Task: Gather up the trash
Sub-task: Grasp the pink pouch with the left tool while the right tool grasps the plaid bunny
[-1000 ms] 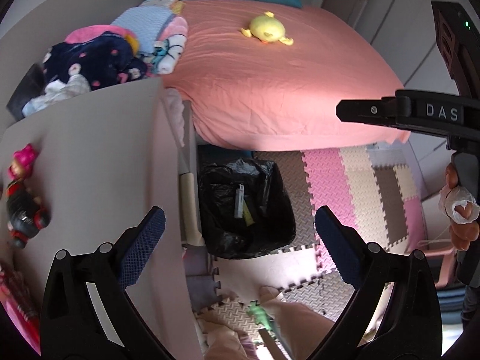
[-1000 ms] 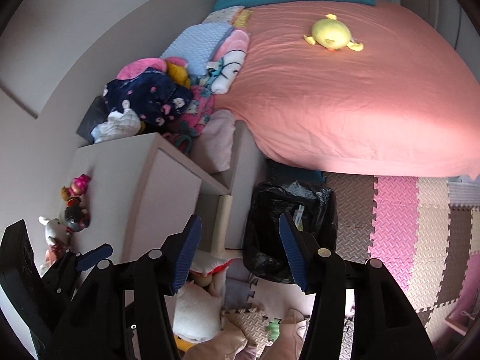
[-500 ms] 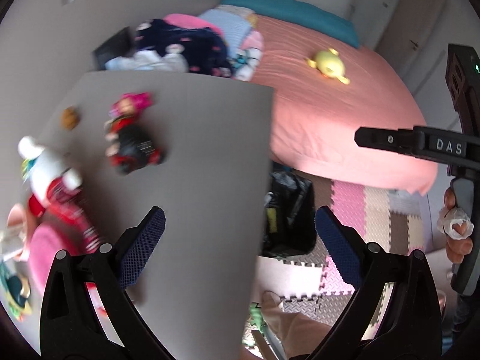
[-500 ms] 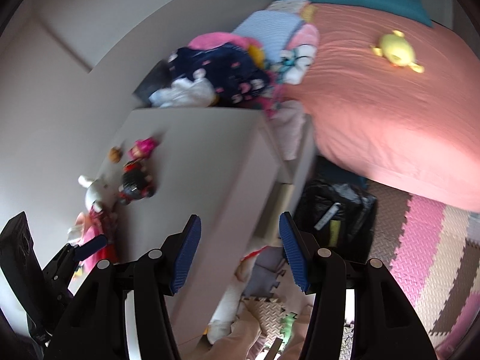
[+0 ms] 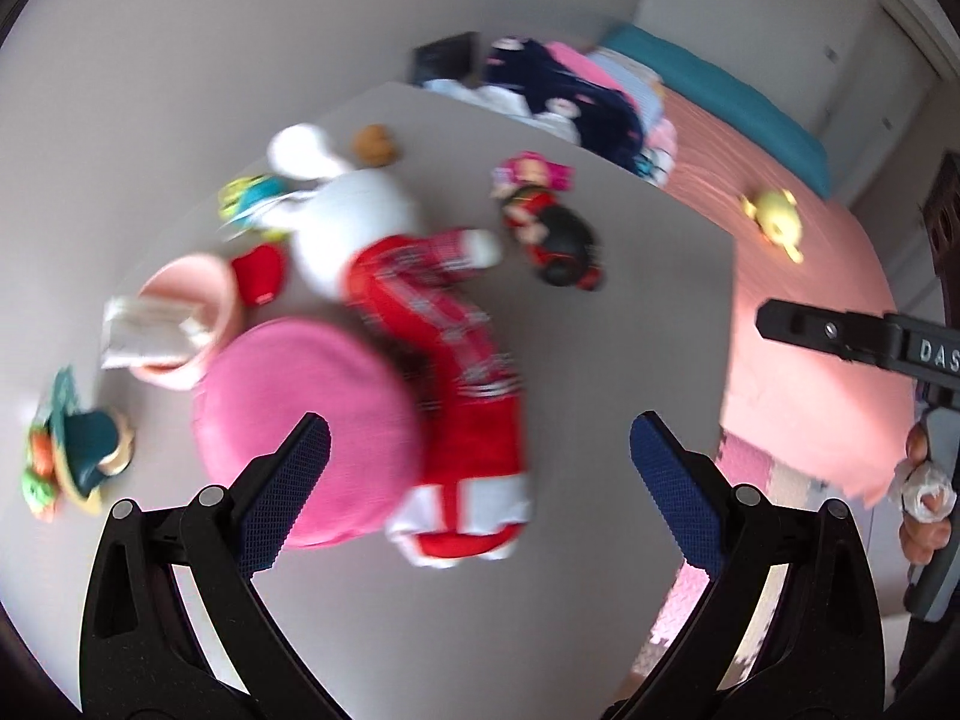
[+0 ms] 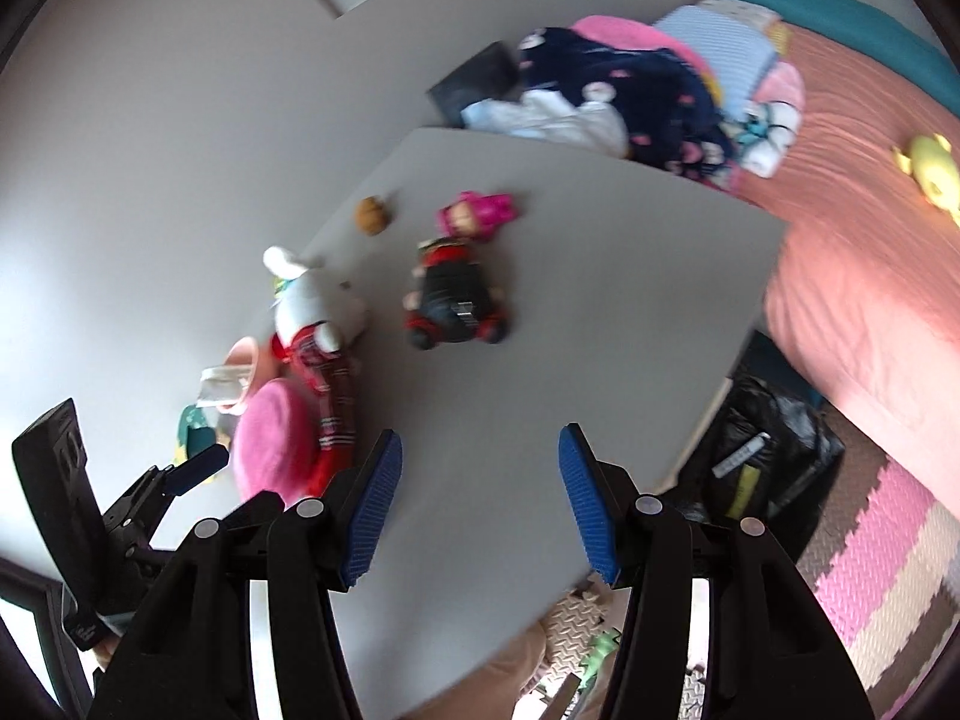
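My left gripper (image 5: 480,480) hangs open and empty above a grey table top (image 5: 600,390), just in front of a pink round cushion (image 5: 306,426) and a white plush rabbit in red clothes (image 5: 420,312). Left of them a pink cup (image 5: 198,282) holds a crumpled white paper (image 5: 144,336). My right gripper (image 6: 477,504) is open too, with nothing between its fingers, over the bare near part of the table (image 6: 540,330). A black trash bag (image 6: 774,450) with rubbish in it stands on the floor at the table's right side, below the bed.
On the table lie a black and red doll (image 6: 450,306), a pink doll (image 6: 474,213), a brown ball (image 6: 372,215) and a green-hatted figure (image 5: 78,456). A pink bed (image 6: 870,252) with piled clothes (image 6: 618,96) is at the right. Foam mats (image 6: 888,546) cover the floor.
Both views have swung left, from the bed and the black bag onto the table top, so the toys and the cup have come into sight. Both grippers' jaws stand as wide as before.
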A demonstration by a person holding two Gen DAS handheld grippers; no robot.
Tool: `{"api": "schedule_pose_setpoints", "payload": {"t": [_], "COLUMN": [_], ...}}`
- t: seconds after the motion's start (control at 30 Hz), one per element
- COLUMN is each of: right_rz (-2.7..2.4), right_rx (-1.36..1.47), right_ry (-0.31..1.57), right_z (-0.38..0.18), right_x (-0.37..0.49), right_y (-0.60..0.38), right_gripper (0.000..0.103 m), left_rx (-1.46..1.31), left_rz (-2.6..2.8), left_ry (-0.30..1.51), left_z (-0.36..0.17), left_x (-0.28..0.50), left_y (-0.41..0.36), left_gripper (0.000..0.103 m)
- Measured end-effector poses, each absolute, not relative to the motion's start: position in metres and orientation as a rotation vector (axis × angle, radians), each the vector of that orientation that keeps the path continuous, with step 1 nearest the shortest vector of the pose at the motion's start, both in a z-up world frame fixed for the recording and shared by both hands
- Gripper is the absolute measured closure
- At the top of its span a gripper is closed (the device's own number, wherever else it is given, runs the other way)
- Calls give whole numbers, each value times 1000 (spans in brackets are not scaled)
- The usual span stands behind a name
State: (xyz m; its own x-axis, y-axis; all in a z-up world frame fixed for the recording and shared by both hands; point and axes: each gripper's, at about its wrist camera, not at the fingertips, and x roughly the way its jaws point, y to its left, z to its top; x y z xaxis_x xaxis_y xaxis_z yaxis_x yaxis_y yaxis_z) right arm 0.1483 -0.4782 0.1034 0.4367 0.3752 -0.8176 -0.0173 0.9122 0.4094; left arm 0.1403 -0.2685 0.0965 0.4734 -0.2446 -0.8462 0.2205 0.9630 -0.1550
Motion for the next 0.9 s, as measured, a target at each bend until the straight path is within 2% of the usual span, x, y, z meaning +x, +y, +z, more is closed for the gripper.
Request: {"api": "schedule_pose_setpoints", "payload": {"t": [0.3, 0.67, 0.7, 0.73, 0.77, 0.9], "right_rz": [329, 331, 331, 332, 332, 340], "right_rx": [305, 277, 278, 277, 275, 264], "right_ry": [1137, 1181, 1185, 1190, 1194, 1211], "right_z": [95, 80, 79, 76, 75, 68], "right_x": [167, 182, 183, 185, 187, 191], "right_y": [-426, -403, -402, -399, -397, -386], "right_gripper": [47, 47, 47, 47, 47, 47], "left_rx": [-193, -382, -400, -410, -432, -475], "left_rz": [-157, -152, -158, -160, -172, -188], "left_ry": [1057, 1093, 1101, 1108, 1113, 1083], "left_z": [77, 38, 33, 30, 26, 25], "left_x": [149, 168, 169, 169, 169, 166], "left_y": [-194, -161, -160, -159, -157, -151], "left_gripper": [6, 6, 9, 21, 26, 40]}}
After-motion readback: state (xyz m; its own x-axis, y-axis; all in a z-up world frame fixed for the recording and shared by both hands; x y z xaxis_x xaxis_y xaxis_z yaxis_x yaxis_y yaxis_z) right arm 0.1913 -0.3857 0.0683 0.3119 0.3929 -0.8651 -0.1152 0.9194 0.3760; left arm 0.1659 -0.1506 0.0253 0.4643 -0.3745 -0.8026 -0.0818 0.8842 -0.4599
